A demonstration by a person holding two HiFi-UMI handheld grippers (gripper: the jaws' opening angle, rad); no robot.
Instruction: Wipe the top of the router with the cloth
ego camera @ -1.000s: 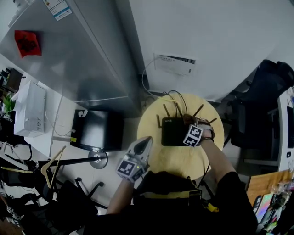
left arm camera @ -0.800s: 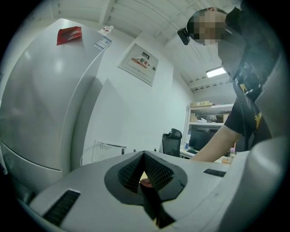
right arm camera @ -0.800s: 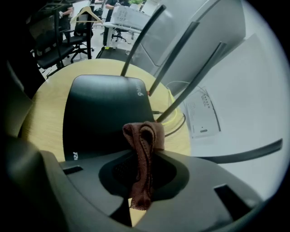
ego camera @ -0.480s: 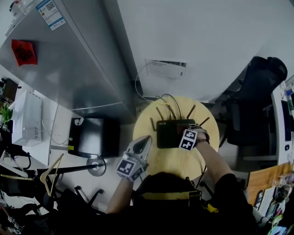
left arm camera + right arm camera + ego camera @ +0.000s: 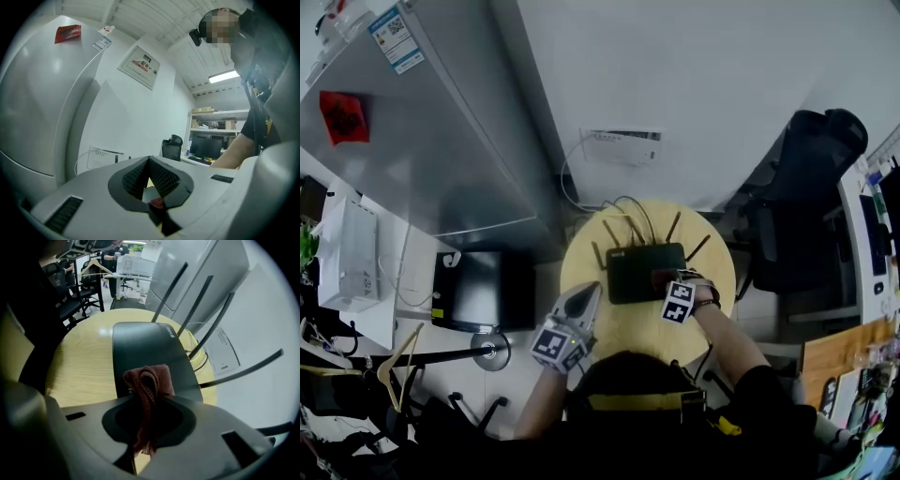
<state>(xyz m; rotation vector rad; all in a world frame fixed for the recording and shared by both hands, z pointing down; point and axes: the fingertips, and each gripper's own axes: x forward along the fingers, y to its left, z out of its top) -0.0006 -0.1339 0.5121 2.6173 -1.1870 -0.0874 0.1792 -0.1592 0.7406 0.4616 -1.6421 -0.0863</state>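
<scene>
Pulled nearer across the router [image 5: 145, 348] since a second ago, with right gripper [image 5: 671, 284] clenched on the reddish cloth [image 5: 150, 378]. Press the wad flat and sweep straight ahead of the jaws, clear of the antennas [image 5: 197, 305]. Leave left gripper [image 5: 149, 164] pinched closed, empty.

Two grippers: the left gripper [image 5: 587, 296] and the right gripper [image 5: 667, 281]. One reddish cloth [image 5: 149, 380], pinched in the right gripper's jaws. One black router [image 5: 639, 270] under that gripper's tips, with five antennas [image 5: 673, 226] standing along its far edge. One round wooden table [image 5: 628, 330] below both grippers. One white wall box [image 5: 622, 147] farther ahead. One black office chair [image 5: 806, 159] off to the right gripper's right. One dark box [image 5: 483, 289] and one red sticker [image 5: 342, 117] to the left gripper's left.
</scene>
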